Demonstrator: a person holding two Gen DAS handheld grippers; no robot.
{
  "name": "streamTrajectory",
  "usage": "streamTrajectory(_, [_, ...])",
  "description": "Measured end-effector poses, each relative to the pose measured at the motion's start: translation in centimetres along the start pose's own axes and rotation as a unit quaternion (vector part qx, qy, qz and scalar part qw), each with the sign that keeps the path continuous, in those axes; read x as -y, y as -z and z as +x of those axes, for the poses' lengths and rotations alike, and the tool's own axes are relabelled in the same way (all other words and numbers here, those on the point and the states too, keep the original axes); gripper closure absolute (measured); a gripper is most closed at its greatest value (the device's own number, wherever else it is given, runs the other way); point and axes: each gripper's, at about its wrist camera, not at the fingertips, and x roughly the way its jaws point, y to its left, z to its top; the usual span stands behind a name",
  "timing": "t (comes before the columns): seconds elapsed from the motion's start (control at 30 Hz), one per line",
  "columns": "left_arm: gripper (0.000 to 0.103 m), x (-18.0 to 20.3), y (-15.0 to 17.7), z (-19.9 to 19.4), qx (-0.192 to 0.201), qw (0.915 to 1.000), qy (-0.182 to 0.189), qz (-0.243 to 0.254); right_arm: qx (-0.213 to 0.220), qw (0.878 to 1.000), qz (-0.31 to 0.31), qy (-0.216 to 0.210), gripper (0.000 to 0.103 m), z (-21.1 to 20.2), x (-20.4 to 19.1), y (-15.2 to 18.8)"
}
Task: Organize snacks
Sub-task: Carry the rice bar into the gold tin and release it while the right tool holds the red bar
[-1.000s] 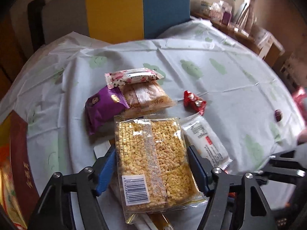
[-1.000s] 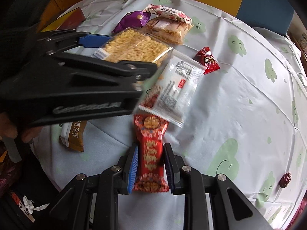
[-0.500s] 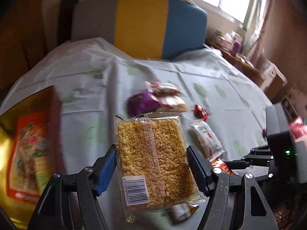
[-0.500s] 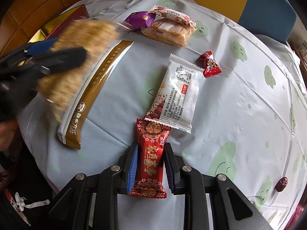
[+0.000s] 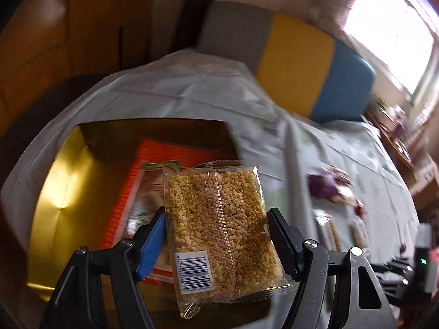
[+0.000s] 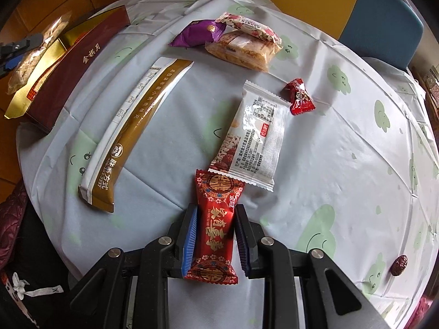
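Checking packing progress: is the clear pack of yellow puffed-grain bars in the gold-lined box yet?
Not yet. The clear pack of yellow puffed-grain bars is gripped above the open gold-lined box.

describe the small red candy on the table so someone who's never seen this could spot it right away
On the round table's pale cloth with green smiley clouds, find the white snack packet near the middle. By that packet's far right corner lies the small red candy. It is far smaller than the long red packet in the right tool, and lies loose.
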Motion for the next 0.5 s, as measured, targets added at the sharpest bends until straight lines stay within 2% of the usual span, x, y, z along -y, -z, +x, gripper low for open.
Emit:
streamTrajectory(0.13, [0.032, -2.2, -1.8, 1.7, -0.006, 0.9997, -0.018, -0.017, 0.001, 1.000, 0.001, 0.001, 0.077, 0.0, -0.2, 0.1])
streamTrajectory(0.3, [0.040, -3.4, -4.5, 4.3, 0.000, 0.9986, -0.041, -0.034, 0.001, 1.000, 0.003, 0.002, 0.077, 0.0, -0.1, 0.0])
streamTrajectory(0.37, [0.040, -3.7, -5.2, 4.8, 0.005, 0.9984, -0.044, -0.035, 0.001, 1.000, 0.004, 0.001, 0.076, 0.0, 0.1, 0.0])
streamTrajectory(0.43, [0.040, -3.9, -5.8, 4.9, 0.011, 0.9973, -0.062, -0.037, 0.001, 1.000, 0.004, 0.001, 0.076, 0.0, 0.1, 0.0])
streamTrajectory(0.5, [0.040, -3.8, -5.6, 4.6, 0.015, 0.9977, -0.054, -0.037, 0.001, 1.000, 0.004, 0.000, 0.076, 0.0, 0.1, 0.0])
